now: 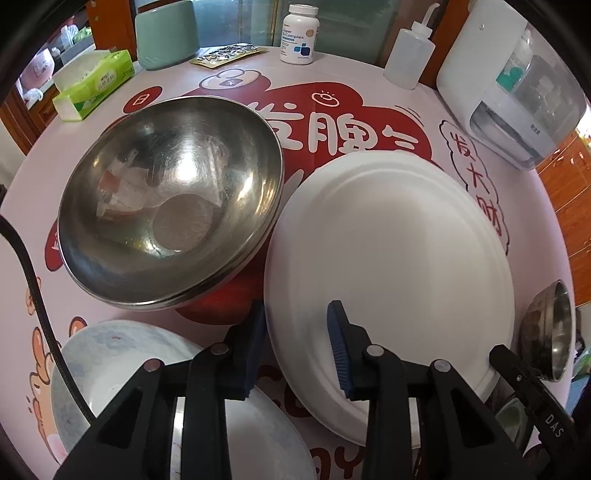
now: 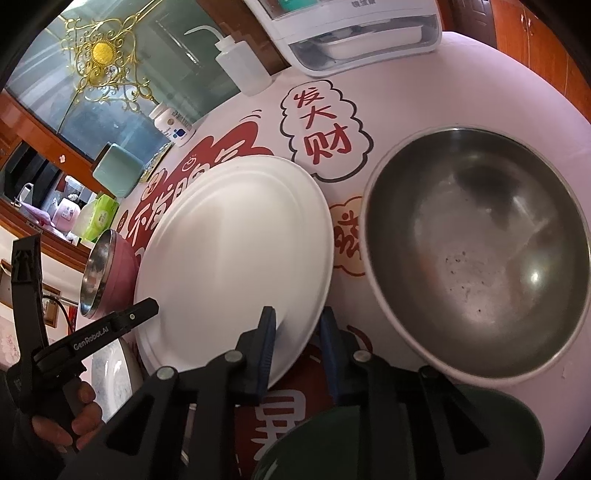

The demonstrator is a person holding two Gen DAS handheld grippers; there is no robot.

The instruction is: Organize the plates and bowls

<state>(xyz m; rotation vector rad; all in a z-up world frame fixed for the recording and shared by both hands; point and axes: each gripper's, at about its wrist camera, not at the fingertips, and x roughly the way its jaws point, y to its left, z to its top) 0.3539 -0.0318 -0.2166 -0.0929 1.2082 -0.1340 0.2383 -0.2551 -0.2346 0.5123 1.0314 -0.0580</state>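
Observation:
A white plate (image 1: 388,266) lies on the pink printed tablecloth (image 1: 369,85). My left gripper (image 1: 297,341) straddles its near left rim, one pad just outside the edge and the other over the plate's face, with a gap showing. My right gripper (image 2: 297,343) straddles the white plate (image 2: 236,251) at its near right rim, and red cloth shows between the edge and the outer pad. Stacked steel bowls (image 1: 170,199) sit left of the plate. A large steel bowl (image 2: 476,251) sits to its right. A small pink-sided steel bowl (image 2: 107,273) lies tipped beside the plate.
A blue-patterned dish (image 1: 110,354) and a dark green bowl (image 2: 406,435) lie near the front edge. Along the back stand a tissue box (image 1: 92,85), a teal canister (image 1: 166,33), a pill bottle (image 1: 300,35), a squeeze bottle (image 1: 406,55) and a white appliance (image 1: 509,85). A hand (image 2: 81,410) holds the other gripper.

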